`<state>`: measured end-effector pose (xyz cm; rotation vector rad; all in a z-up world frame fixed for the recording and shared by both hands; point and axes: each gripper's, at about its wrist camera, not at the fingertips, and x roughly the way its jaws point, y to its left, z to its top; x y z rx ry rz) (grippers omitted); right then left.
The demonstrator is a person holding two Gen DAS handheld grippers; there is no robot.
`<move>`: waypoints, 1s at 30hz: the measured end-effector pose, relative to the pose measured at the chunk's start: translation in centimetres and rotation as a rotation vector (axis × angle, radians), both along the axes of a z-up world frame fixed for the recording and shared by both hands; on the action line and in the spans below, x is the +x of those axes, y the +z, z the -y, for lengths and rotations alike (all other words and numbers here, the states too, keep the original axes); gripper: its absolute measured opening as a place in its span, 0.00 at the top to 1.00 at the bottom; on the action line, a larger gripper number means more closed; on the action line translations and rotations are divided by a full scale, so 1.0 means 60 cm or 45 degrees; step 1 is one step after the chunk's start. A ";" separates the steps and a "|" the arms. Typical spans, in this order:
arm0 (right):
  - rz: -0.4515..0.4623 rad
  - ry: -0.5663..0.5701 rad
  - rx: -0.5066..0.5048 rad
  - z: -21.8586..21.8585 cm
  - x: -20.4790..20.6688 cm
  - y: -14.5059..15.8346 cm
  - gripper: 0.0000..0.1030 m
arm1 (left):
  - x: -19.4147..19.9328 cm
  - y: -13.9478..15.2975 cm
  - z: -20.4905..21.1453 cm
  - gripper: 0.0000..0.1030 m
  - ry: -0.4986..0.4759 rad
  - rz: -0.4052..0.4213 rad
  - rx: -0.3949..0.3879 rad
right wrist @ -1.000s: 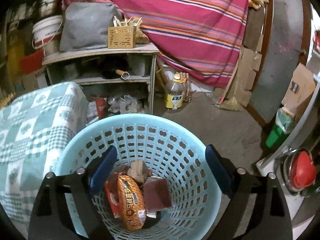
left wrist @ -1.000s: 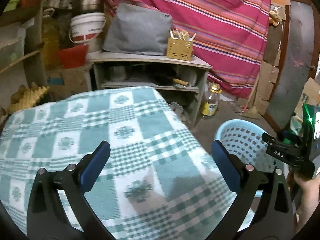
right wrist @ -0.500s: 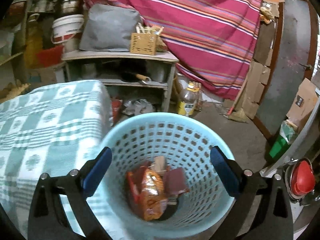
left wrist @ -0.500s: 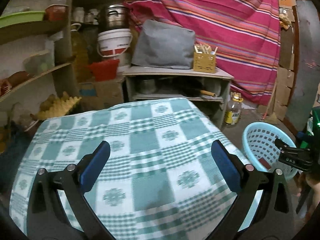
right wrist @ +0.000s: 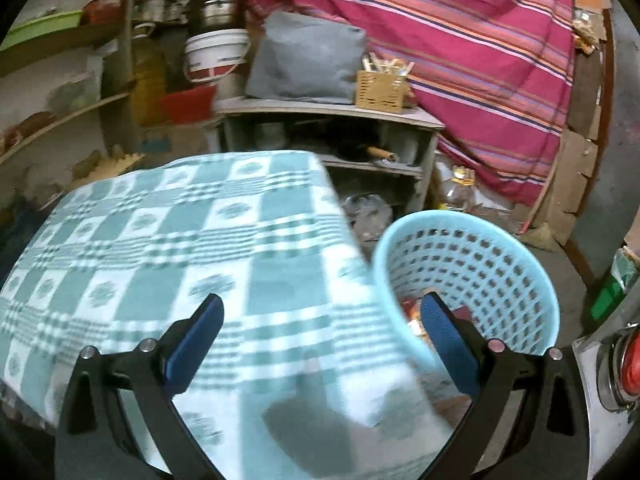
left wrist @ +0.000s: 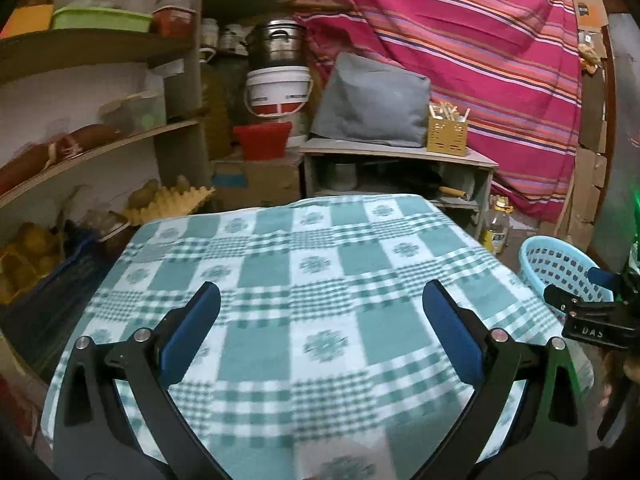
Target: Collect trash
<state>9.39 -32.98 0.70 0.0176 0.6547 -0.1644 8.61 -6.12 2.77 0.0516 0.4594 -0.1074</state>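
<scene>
Both claws, left gripper (left wrist: 320,326) and right gripper (right wrist: 320,336), gape wide and empty above the checked tablecloth (left wrist: 312,280); wrappers (right wrist: 412,320) lie inside the blue basket (right wrist: 500,240) beside it. We should scan the cloth before descending.

Baskets: one, light blue (right wrist: 516,280)
Checked tablecloths: one (left wrist: 320,280)
White buckets: one (left wrist: 279,90)
Metal pots: one (left wrist: 276,46)
Oil bottles on floor: one (left wrist: 495,228)
Grippers: two (left wrist: 320,330) (right wrist: 322,330)

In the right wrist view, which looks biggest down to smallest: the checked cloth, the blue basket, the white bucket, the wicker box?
1. Checked cloth
2. Blue basket
3. White bucket
4. Wicker box

The cloth and basket are nearer the camera, which inflates them.
</scene>
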 end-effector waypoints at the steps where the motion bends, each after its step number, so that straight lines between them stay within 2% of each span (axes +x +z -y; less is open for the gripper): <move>1: 0.006 0.018 -0.005 -0.015 -0.004 0.002 0.06 | -0.004 -0.002 -0.007 0.05 0.012 0.001 -0.001; 10: 0.064 0.161 0.014 -0.130 -0.038 0.007 0.06 | -0.038 -0.023 -0.087 0.05 0.136 0.013 0.019; 17: 0.108 0.224 -0.017 -0.203 -0.055 0.000 0.06 | -0.065 -0.040 -0.133 0.05 0.206 0.039 -0.010; 23: 0.152 0.239 -0.059 -0.233 -0.062 -0.004 0.06 | -0.070 -0.045 -0.152 0.05 0.227 0.066 -0.045; 30: 0.193 0.218 -0.057 -0.232 -0.068 -0.001 0.06 | -0.059 -0.050 -0.157 0.05 0.232 0.070 -0.075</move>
